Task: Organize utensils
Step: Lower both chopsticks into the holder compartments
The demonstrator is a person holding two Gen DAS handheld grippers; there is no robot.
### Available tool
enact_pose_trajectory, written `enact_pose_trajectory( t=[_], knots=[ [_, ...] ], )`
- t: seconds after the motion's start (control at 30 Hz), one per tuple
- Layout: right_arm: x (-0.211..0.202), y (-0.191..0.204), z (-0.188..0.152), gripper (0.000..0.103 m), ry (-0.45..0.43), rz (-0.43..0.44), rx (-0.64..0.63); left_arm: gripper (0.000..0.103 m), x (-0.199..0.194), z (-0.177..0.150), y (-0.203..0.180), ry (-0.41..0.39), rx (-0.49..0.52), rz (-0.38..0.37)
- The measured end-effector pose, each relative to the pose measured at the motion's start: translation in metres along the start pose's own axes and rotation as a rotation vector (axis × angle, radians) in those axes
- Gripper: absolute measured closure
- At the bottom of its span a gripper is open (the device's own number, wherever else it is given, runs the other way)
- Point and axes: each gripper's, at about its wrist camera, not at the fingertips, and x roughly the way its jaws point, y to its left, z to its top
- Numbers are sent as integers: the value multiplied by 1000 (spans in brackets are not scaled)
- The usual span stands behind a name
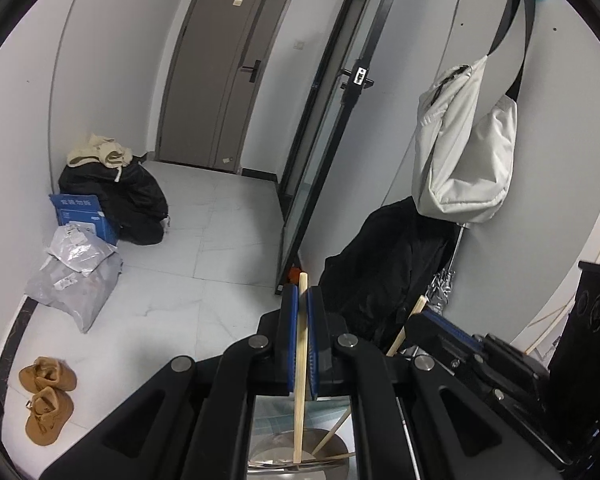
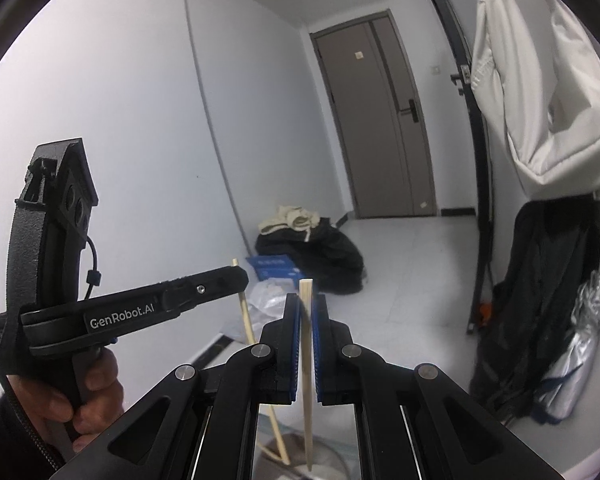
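My left gripper (image 1: 302, 294) is shut on a pale wooden chopstick (image 1: 301, 360) that stands upright between its blue pads, its lower end over a round metal container (image 1: 300, 454). My right gripper (image 2: 306, 300) is shut on a second chopstick (image 2: 307, 376), also upright, over the same metal container (image 2: 300, 456). The right gripper (image 1: 440, 322) shows at the right of the left wrist view with its chopstick (image 1: 406, 326). The left gripper (image 2: 236, 276) shows at the left of the right wrist view, held by a hand, with its chopstick (image 2: 246, 316). More chopsticks (image 1: 332, 432) lie in the container.
Both grippers are raised above the floor of a hallway. A grey door (image 1: 224, 64) is at the far end. A black bag (image 1: 116, 196), blue box (image 1: 84, 214), parcels (image 1: 76, 276) and brown shoes (image 1: 46, 396) lie left. A white bag (image 1: 464, 148) and black coat (image 1: 388, 272) hang right.
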Motion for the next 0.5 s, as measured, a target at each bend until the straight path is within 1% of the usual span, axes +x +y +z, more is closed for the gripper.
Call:
enact_pose_trajectory(
  t=[0.1,0.27,0.4,0.5],
  knots=[
    [1,5,-12,98,-31,-17,-66,101,5,-6,2,-12,26,6],
    [-2,18,-33,98,-64,-7,-165,101,2,-18,4,-71,67,-12],
    [-1,24,-52,98,-42,-8,-201,101,6,-23,5,-80,80,-16],
    [0,21,-61,98,-20,-6,-176,101,6,-28,7,-74,79,-19]
  ],
)
